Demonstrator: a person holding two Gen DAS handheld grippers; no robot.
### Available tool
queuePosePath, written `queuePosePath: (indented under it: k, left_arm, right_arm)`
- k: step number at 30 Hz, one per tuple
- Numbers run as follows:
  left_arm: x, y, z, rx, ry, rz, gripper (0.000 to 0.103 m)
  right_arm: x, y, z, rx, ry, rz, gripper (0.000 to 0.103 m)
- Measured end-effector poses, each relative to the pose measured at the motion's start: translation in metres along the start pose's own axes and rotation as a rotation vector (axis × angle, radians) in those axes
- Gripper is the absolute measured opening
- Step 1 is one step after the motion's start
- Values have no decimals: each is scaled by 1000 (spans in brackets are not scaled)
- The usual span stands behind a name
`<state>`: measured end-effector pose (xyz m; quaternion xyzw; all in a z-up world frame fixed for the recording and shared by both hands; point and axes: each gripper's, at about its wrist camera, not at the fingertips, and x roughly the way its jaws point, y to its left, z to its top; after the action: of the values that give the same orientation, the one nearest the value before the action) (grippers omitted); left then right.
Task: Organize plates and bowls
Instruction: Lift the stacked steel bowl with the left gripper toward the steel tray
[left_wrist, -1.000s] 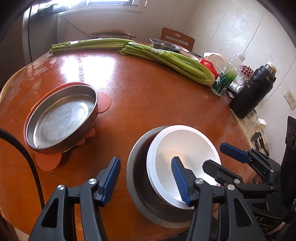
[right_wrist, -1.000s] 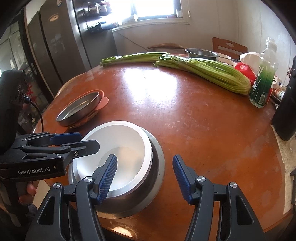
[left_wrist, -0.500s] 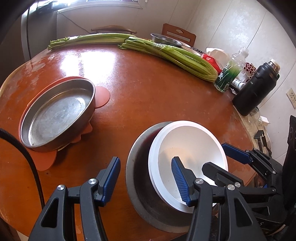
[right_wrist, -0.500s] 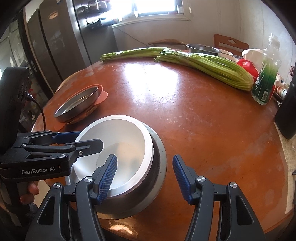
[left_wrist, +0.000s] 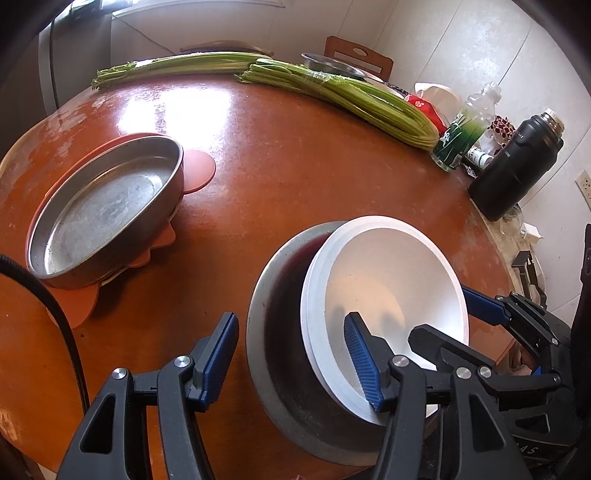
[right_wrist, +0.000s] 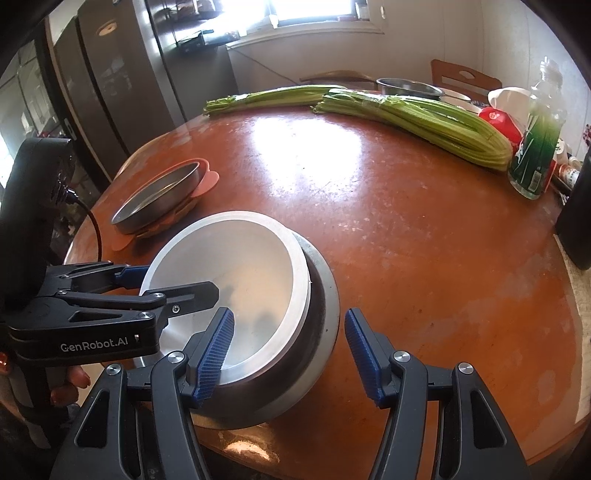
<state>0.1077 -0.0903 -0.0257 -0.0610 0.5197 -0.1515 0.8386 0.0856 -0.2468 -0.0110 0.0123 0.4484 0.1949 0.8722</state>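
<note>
White, smooth round bowls (left_wrist: 388, 295), tilted, lean inside a dull steel basin (left_wrist: 280, 354) at the near edge of a glossy wooden table (left_wrist: 295, 166). Both the left gripper (left_wrist: 291, 354) and right gripper (right_wrist: 290, 354) gape wide, straddling the rims without gripping. A shallow steel pan (left_wrist: 99, 206) sits on an orange mat (left_wrist: 199, 170) to the left; celery (left_wrist: 351, 96) lies beyond.

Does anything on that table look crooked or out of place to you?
Yes: the white bowl sits tilted and off-centre in the steel bowl, leaning toward one side instead of nested flat. Both claws, left and right, are open around its rim. Nothing looks spilled or broken.
</note>
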Motion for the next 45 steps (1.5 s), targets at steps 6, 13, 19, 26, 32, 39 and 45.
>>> queuePosePath:
  k: [6, 13, 19, 26, 32, 39, 45]
  left_arm:
    - [5, -2, -1, 2, 11, -15, 59]
    - [7, -5, -1, 8, 12, -26, 59]
    - [7, -3, -2, -4, 16, -40, 59]
    - [9, -3, -3, -14, 21, -81, 59]
    - [10, -3, -4, -17, 19, -96, 58]
    - [9, -3, -3, -24, 16, -102, 57]
    - [10, -4, -3, -25, 18, -104, 57]
  right_arm:
    - [5, -1, -4, 18, 22, 26, 64]
    - [6, 1, -6, 23, 29, 44, 64]
    - [7, 1, -7, 33, 31, 61, 64]
    - [9, -1, -11, 50, 35, 104, 64]
    - [9, -2, -12, 56, 31, 116, 64]
    - [8, -5, -12, 60, 32, 126, 63]
    - [9, -3, -12, 58, 35, 127, 63]
